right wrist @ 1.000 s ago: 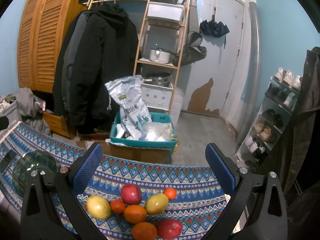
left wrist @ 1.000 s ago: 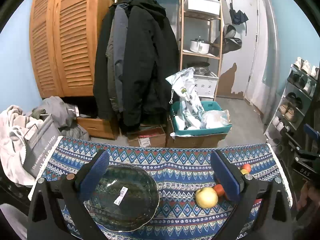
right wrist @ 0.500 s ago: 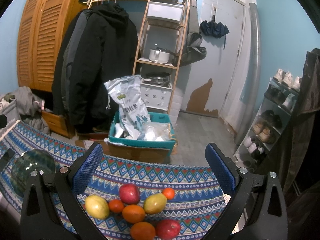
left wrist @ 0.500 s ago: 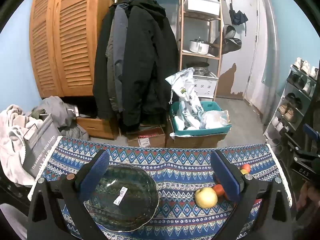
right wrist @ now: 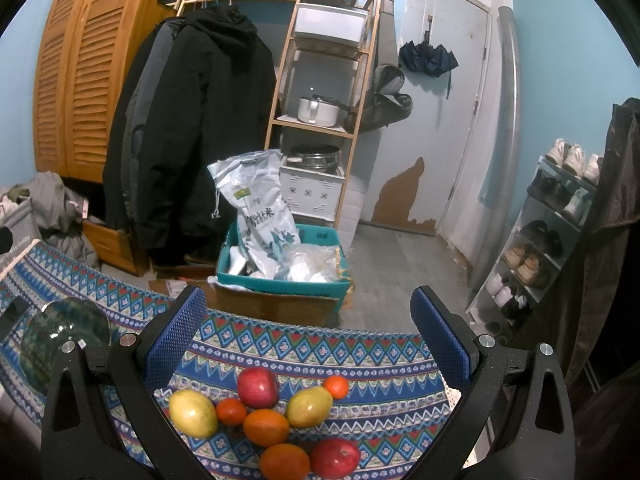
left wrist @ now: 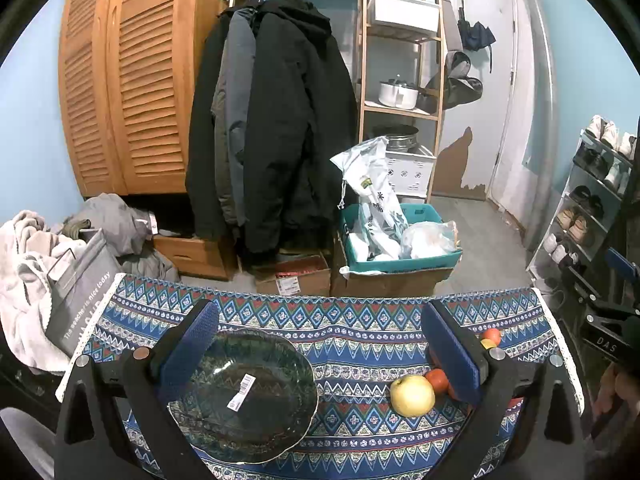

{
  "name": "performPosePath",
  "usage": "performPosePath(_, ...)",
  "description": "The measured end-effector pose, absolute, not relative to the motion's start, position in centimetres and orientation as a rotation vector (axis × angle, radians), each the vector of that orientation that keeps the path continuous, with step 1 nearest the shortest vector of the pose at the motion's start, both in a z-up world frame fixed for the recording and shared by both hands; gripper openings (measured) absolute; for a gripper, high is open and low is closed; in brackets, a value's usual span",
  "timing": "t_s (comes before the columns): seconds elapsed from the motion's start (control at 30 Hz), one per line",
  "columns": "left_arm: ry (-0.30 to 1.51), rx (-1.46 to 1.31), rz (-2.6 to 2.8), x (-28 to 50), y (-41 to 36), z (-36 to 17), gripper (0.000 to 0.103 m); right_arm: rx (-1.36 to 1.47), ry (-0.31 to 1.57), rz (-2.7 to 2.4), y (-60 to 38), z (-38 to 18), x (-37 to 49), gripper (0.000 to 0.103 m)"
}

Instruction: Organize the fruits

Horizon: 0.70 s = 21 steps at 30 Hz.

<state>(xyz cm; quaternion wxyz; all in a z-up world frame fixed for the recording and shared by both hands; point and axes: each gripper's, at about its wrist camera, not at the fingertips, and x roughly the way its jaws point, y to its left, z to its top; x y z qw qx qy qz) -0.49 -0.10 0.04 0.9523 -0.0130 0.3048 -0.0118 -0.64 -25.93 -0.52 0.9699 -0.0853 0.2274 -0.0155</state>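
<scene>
A dark green glass plate with a white sticker lies on the patterned cloth, under my open left gripper. To its right sit a yellow apple and small oranges, partly hidden by the right finger. In the right wrist view my open right gripper hovers over a cluster of fruit: a red apple, a yellow apple, a yellow-green fruit, an orange, another orange, a second red apple and two small tangerines. The plate shows at far left.
Beyond the table's far edge stand a teal bin with bags on cardboard boxes, hanging coats, a wooden shelf and a shoe rack. Clothes and a grey bag pile up at the left.
The right wrist view has shifted slightly, so the fruit sits a little lower and further left in it. The left gripper has barely moved. Both grippers stay open.
</scene>
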Motion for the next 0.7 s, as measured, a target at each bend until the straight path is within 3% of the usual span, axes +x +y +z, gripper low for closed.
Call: performPosePath(0.7,0.619,-0.027,-0.023,-0.64,-0.23,0.02,0.102,-0.181,0.464,-0.038,-26.46,-0.67,-0.81,0.100)
